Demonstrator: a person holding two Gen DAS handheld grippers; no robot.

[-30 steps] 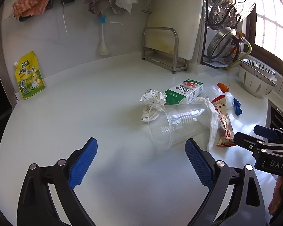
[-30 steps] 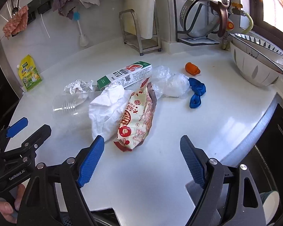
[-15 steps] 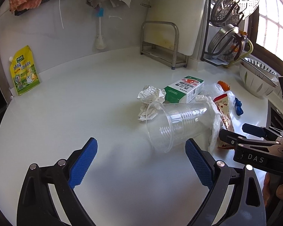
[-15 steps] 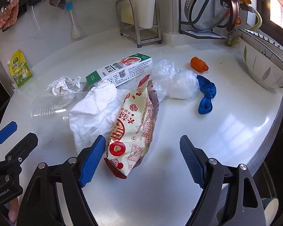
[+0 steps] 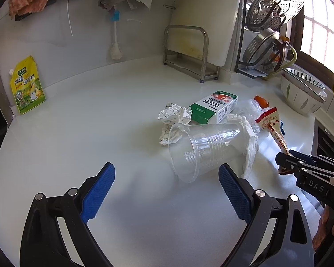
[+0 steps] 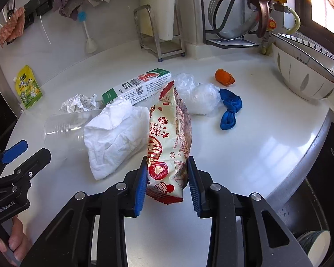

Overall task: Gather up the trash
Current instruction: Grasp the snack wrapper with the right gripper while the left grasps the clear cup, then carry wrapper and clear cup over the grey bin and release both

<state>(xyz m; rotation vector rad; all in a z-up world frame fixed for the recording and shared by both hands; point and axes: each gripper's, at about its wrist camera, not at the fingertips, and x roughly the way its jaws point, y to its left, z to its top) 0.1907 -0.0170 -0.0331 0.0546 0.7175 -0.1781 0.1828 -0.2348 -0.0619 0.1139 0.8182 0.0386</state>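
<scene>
Right gripper [image 6: 167,184]: fingers closed against both sides of the red-and-cream snack wrapper [image 6: 169,142], which lies at the centre of the white surface [image 6: 267,146]. Left gripper [image 5: 167,191], marked "GenRobot.AI": fingers spread wide, holding nothing. Clear plastic cup [image 5: 202,149] on its side at 12 o'clock from it. Green-and-white carton [image 6: 138,86] with QR code lies at 11 o'clock from the wrapper

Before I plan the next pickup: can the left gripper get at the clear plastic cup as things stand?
Probably yes. The left gripper is open, and the clear plastic cup lies on its side just ahead with bare counter between. Only the white tissue drapes its far end.
</scene>
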